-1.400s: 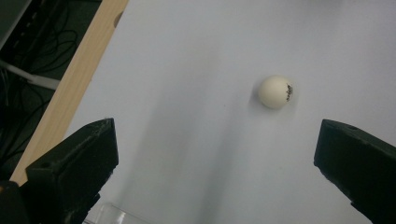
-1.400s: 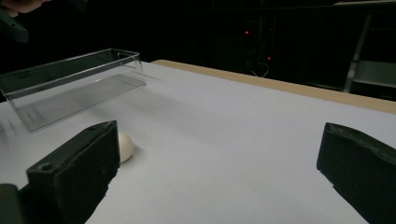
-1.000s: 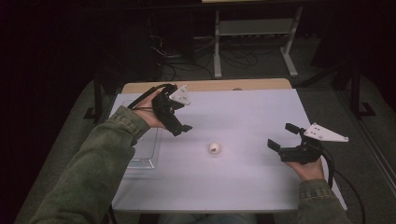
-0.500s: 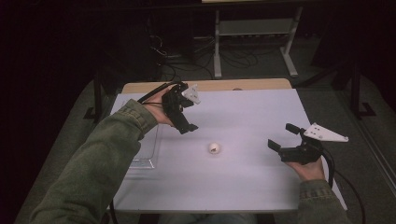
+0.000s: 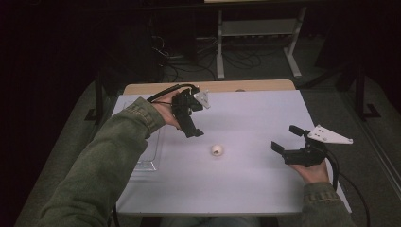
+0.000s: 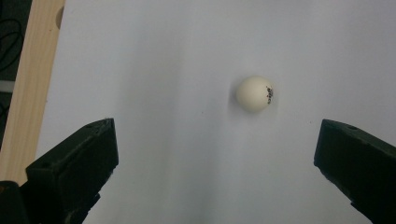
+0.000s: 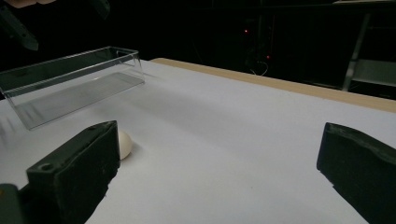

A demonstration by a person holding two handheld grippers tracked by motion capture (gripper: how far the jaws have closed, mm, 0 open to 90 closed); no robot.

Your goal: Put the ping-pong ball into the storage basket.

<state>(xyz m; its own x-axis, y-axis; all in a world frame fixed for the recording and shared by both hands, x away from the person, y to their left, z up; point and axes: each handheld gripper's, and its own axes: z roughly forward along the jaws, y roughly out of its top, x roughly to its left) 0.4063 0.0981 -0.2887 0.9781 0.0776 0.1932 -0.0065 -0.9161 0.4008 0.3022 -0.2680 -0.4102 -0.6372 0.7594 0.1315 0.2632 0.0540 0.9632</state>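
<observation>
Olive-green jacket sleeves (image 5: 101, 170) with ribbed, stitched cuffs on both arms. Black plastic left gripper (image 5: 195, 134), boxy in build, with a black cable (image 5: 165, 92) looping off it and a small grey three-cornered plate on top. Black right gripper (image 5: 287, 138), topped by a larger pale grey three-cornered plate (image 5: 328, 135) dotted with small holes, a black cable trailing behind. Blocky matte black fingers (image 6: 74, 172), each with a small round hole near the tip.

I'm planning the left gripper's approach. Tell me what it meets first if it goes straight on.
Probably the white ball, which lies ahead between the open left gripper jaws, slightly off-centre; otherwise the white tabletop.
</observation>
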